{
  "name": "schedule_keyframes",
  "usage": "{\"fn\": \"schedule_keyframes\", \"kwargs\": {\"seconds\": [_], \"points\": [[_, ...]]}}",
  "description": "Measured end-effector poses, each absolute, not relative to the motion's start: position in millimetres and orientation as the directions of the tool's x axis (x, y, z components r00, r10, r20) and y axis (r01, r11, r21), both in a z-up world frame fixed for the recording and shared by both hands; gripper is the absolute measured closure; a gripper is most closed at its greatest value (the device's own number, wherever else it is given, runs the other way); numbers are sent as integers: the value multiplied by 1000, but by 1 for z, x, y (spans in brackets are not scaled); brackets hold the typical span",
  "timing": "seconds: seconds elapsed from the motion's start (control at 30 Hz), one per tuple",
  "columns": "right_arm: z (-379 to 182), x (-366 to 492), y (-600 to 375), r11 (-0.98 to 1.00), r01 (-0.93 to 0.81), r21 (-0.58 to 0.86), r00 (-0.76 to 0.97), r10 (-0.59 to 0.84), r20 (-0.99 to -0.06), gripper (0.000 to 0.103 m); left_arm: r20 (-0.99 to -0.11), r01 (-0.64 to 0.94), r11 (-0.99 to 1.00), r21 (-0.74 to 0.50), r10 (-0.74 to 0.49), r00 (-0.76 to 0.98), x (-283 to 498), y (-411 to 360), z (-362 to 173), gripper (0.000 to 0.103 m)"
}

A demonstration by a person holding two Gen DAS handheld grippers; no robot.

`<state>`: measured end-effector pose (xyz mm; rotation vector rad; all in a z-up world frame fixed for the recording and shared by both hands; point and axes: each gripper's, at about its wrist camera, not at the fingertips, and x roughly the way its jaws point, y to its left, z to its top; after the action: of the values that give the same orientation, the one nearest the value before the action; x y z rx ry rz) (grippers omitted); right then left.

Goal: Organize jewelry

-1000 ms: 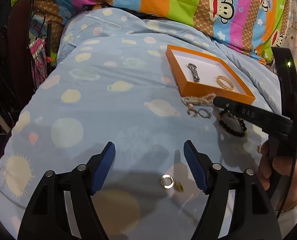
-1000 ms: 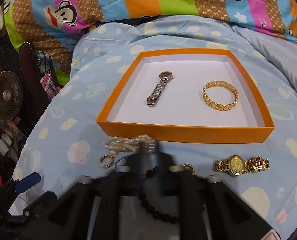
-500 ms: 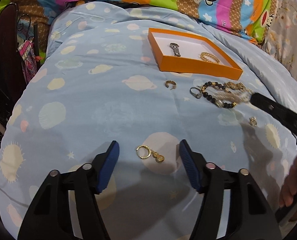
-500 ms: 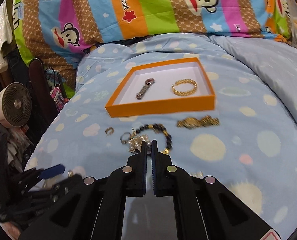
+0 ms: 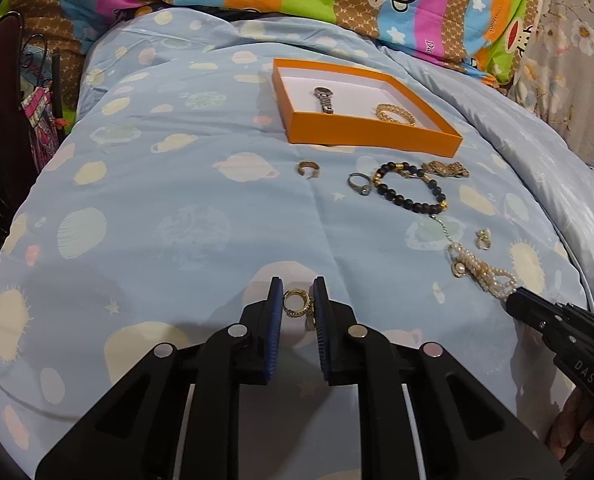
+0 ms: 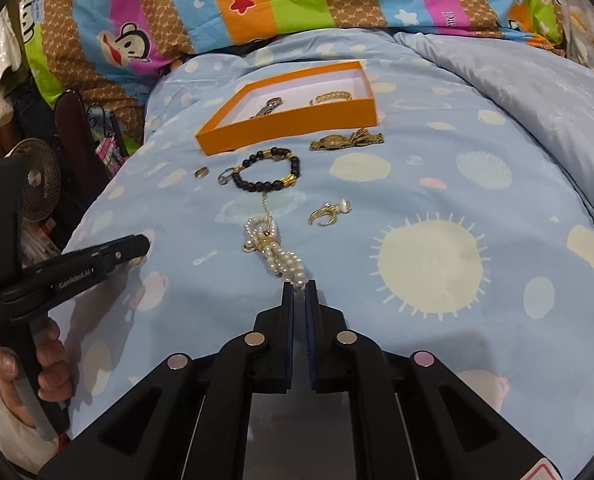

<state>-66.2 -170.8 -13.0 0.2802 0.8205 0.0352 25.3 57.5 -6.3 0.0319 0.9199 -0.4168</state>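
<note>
Orange tray (image 5: pixel 361 130) near quilt crest — bare quilt (image 5: pixel 169 216) leftward.

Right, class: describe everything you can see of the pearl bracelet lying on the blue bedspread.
The pearl bracelet is a bunch of small cream-white bead strands gathered by gold-coloured fittings, with a thin chain running from it towards the black bead bracelet. It lies stretched out on the blue patterned bedspread, outside the orange box. Its near end sits at the tips of the right gripper, whose jaws have just been opening; only a narrow gap shows. Whether the pads still pinch it is unclear.
</note>
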Motion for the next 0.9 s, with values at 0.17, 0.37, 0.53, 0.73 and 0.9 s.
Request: {"fn": "schedule_keyframes", "kwargs": {"seconds": [0.17,0.37,0.53,0.73,0.9], "points": [[-3,-55,-167,972,62,228,706,119,-698,52,-775,364,919,-150,-338,533,26,54,-6,88],[-14,-29,-157,978,40,203,657,128,-743,53,-778,357,923,-146,-329,535,29,54,-7,88],[-17,-26,-157,980,53,190,645,112,-756,84,-778,356,922,-152,-334,532,33,53,-8,88],[-12,-38,-173,972,102,211,676,88,-732,91,-764,366,918,-150,-343,546,38,47,1,84],[-6,-48,-188,966,132,224,698,70,-713,91,-738,405,895,-188,-401,543,48,21,19,62]]}}
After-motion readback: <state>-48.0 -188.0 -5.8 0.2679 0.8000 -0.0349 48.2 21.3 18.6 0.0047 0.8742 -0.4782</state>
